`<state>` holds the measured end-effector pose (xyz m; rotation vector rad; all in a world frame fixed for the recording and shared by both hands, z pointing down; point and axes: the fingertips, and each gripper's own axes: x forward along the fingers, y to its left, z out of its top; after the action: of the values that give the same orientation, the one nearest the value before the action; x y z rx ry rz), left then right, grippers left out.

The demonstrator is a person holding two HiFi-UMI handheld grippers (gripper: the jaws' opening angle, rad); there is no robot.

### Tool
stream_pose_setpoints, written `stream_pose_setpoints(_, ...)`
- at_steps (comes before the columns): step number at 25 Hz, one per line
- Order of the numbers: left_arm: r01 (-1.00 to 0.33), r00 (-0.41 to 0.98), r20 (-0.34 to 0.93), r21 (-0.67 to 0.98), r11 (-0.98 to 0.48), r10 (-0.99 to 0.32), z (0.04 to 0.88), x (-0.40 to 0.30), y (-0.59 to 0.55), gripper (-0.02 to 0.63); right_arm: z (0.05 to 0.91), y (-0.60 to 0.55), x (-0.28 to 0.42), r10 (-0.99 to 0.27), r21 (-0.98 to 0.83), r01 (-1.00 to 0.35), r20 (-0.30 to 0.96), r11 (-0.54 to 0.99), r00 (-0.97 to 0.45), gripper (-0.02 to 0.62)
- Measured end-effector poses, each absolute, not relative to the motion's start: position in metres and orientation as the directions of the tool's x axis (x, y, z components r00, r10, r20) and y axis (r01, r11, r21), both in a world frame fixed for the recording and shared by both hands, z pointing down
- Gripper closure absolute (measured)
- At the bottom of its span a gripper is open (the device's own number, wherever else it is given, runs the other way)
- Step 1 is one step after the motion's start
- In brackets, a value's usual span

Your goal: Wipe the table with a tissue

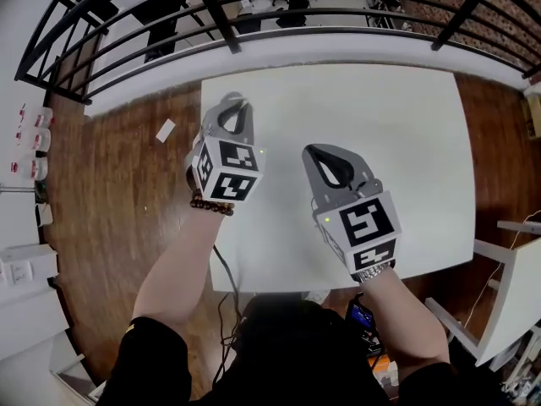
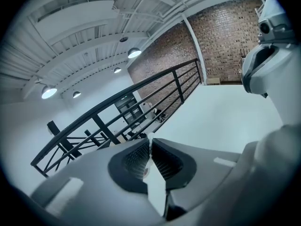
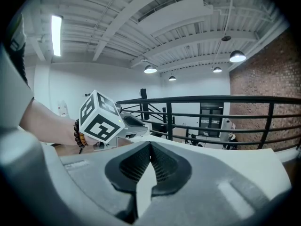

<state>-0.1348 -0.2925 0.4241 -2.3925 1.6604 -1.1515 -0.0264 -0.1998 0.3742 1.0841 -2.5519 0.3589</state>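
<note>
The white table (image 1: 397, 142) fills the middle of the head view, and no tissue shows in any view. My left gripper (image 1: 237, 105) hovers over the table's left part, jaws shut with nothing between them. My right gripper (image 1: 314, 150) is held over the table's middle, nearer the front edge, jaws also shut and empty. In the left gripper view the closed jaws of the left gripper (image 2: 150, 142) point along the table (image 2: 221, 117) toward the railing, with the right gripper (image 2: 273, 55) at the right. The right gripper view has the closed right gripper (image 3: 150, 147) and the left gripper's marker cube (image 3: 99, 119).
A black metal railing (image 1: 254, 24) runs behind the table's far edge. Wooden floor (image 1: 127, 210) lies to the left, with a small white slip (image 1: 166, 129) on it. A white frame (image 1: 516, 294) stands at the right front. Cables hang below the table's front edge (image 1: 224, 269).
</note>
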Motion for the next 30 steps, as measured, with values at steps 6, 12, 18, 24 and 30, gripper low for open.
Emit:
stream_pose_setpoints(6, -0.82, 0.214, 0.527, -0.36, -0.444, -0.823, 0.388, -0.1, -0.228, 0.574, 0.341, -0.153, -0.003, -0.659, -0.086, -0.732, 0.376, 0.675, -0.652, 0.604)
stream_pose_setpoints(12, -0.834, 0.268, 0.501, -0.307, -0.459, -0.823, 0.354, -0.064, -0.162, 0.574, 0.306, -0.107, 0.021, -0.673, -0.074, -0.735, 0.348, 0.674, -0.653, 0.604)
stream_pose_setpoints(18, -0.845, 0.327, 0.467, -0.245, -0.475, -0.822, 0.323, -0.029, -0.104, 0.574, 0.28, -0.067, 0.042, -0.687, -0.052, -0.735, 0.317, 0.676, -0.654, 0.603)
stream_pose_setpoints(24, -0.846, 0.383, 0.424, -0.196, -0.497, -0.82, 0.293, 0.004, -0.047, 0.574, 0.26, -0.023, 0.062, -0.7, -0.023, -0.736, 0.289, 0.677, -0.653, 0.603)
stream_pose_setpoints(30, -0.841, 0.427, 0.383, -0.164, -0.515, -0.819, 0.269, 0.036, 0.004, 0.574, 0.24, 0.018, 0.083, -0.715, 0.01, -0.738, 0.261, 0.674, -0.649, 0.603)
